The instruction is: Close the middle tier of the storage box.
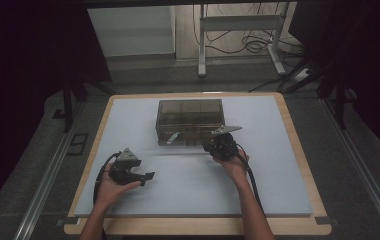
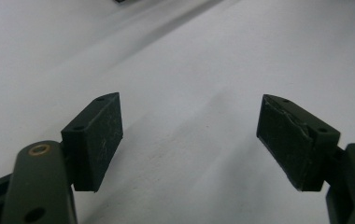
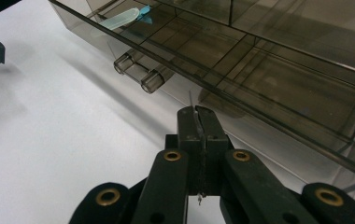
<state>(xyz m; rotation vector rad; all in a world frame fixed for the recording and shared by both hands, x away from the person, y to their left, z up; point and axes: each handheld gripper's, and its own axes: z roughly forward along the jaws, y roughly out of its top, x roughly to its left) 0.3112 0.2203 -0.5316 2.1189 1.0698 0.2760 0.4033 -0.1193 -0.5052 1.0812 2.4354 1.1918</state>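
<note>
A smoky see-through compartment box [image 1: 190, 119] stands at the middle back of the white mat [image 1: 188, 192]. My right gripper [image 1: 209, 146] sits just in front of the box's near wall, held by a hand. In the right gripper view its jaws [image 3: 199, 114] are shut pad to pad, pointing at the box [image 3: 278, 79], with a hair-thin sliver along the seam that I cannot identify. A round clasp [image 3: 138, 74] sticks out of the box front. My left gripper [image 1: 149, 178] rests low on the mat at the front left, open, with nothing between its pads [image 2: 98, 140].
A pale blue item [image 3: 122, 17] lies in one of the box's compartments. The mat covers a wooden table [image 1: 198, 227]. A metal stand with cables [image 1: 238, 35] stands on the floor behind, with dark curtains at both sides.
</note>
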